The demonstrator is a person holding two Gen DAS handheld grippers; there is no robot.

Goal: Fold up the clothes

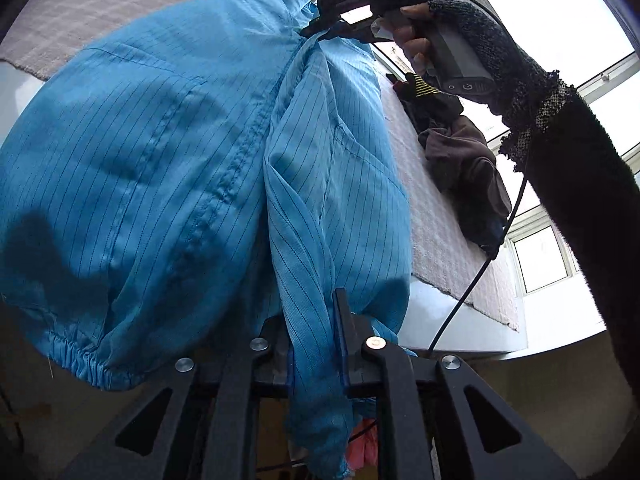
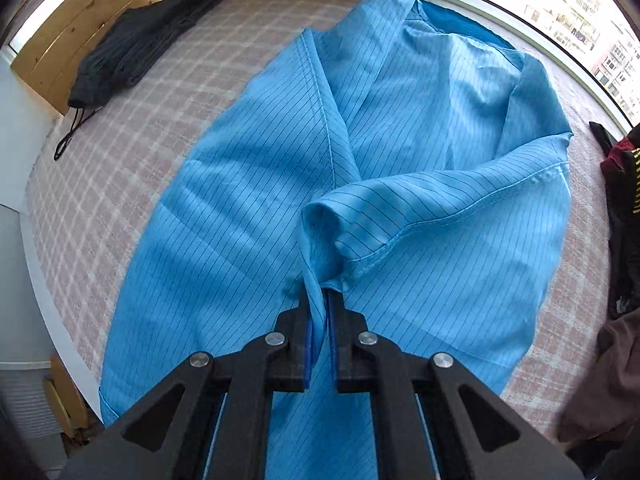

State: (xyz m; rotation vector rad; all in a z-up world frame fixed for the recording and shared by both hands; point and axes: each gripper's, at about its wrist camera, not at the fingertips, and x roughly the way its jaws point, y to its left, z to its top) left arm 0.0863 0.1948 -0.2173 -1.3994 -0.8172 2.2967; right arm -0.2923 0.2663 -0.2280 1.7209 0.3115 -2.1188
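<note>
Left gripper point(image 1: 316, 320) jaws clamped on blue jacket point(image 1: 168, 152); right gripper point(image 2: 320, 300) jaws clamped on its bunched fold, bed point(image 2: 120, 152) beyond.

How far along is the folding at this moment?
Done: black garment lies folded near the headboard. In hand: the blue striped garment, pinched by both the left gripper and right gripper, partly draped on the bed, not yet folded. Left: a pile of dark clothes by the window.

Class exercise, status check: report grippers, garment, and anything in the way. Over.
Left gripper and right gripper both shut on blue garment. Garment lifted, partly draped over bed. Dark clothes pile alongside, apart.
</note>
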